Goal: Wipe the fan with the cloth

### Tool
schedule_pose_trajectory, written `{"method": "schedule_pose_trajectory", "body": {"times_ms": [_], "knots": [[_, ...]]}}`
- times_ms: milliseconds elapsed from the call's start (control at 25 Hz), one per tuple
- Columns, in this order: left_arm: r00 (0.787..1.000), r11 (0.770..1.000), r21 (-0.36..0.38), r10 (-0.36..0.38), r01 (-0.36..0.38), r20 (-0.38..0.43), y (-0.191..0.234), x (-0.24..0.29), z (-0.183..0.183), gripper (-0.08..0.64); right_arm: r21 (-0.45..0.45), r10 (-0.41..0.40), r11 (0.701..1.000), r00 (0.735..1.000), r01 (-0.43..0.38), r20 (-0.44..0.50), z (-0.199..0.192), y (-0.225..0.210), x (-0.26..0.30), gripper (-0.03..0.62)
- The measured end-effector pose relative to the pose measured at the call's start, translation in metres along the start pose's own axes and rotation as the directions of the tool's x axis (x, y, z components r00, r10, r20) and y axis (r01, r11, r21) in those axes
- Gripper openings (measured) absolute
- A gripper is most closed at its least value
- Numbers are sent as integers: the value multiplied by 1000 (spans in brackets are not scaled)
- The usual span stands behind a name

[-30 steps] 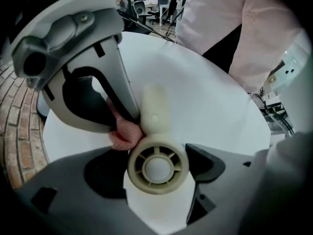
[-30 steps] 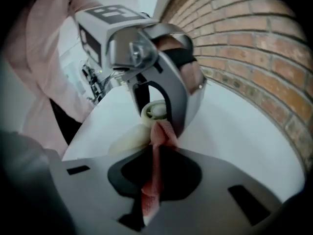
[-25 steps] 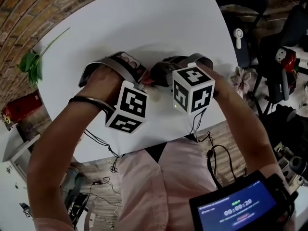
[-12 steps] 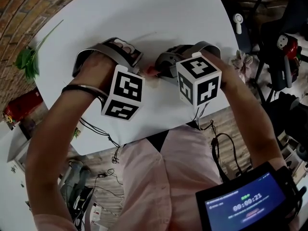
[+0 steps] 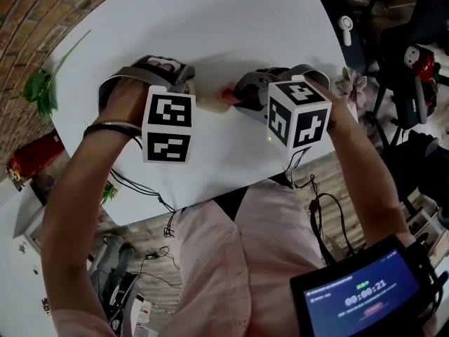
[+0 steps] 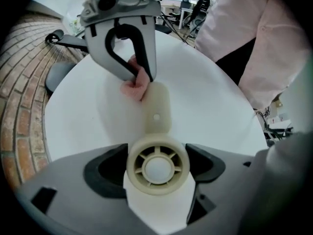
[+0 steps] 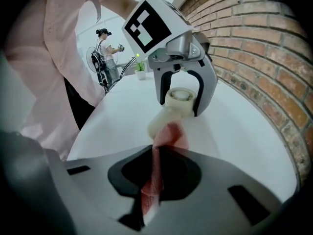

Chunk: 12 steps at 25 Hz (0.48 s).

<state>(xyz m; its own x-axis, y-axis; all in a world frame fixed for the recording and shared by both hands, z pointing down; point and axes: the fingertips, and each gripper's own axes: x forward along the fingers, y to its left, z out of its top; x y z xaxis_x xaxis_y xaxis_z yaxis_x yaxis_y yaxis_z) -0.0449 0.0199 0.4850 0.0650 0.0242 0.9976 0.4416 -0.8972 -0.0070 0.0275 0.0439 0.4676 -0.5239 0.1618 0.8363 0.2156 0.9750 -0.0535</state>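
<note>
Left claw: clamped across the round grilled head of the small cream hand fan, one jaw on each side of the rim.

Fan: held low over the white bench; I cannot tell whether it touches. Its long axis runs claw to claw, with the head at the left end and the handle pointing right. The grille faces the left claw's camera.

Cloth: pink, bunched against the fan's handle end.

Right claw: closed on a narrow strip of the cloth, its tips just beside the handle end.

Hazards, as judged:
- The fan is gripped only on a curved rim. Rubbing pressure far out on the handle could swivel it in the jaws or slip it out onto the bench.
- The thin fold of cloth could drag free.
- With the handle this short, a long stroke toward the head could knock the claws together.
</note>
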Motion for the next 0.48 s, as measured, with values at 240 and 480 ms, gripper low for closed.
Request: {"method": "schedule_pose_trajectory", "body": {"times_ms": [240, 480], "knots": [[1000, 982, -191, 14, -13, 6, 6, -1, -8, 371, 78, -32, 996, 999, 30, 31, 6, 7, 5, 28], [997, 888, -459, 60, -30, 51, 15, -3, -9, 373, 172, -63, 984, 992, 44, 106, 31, 11, 19, 29]]}}
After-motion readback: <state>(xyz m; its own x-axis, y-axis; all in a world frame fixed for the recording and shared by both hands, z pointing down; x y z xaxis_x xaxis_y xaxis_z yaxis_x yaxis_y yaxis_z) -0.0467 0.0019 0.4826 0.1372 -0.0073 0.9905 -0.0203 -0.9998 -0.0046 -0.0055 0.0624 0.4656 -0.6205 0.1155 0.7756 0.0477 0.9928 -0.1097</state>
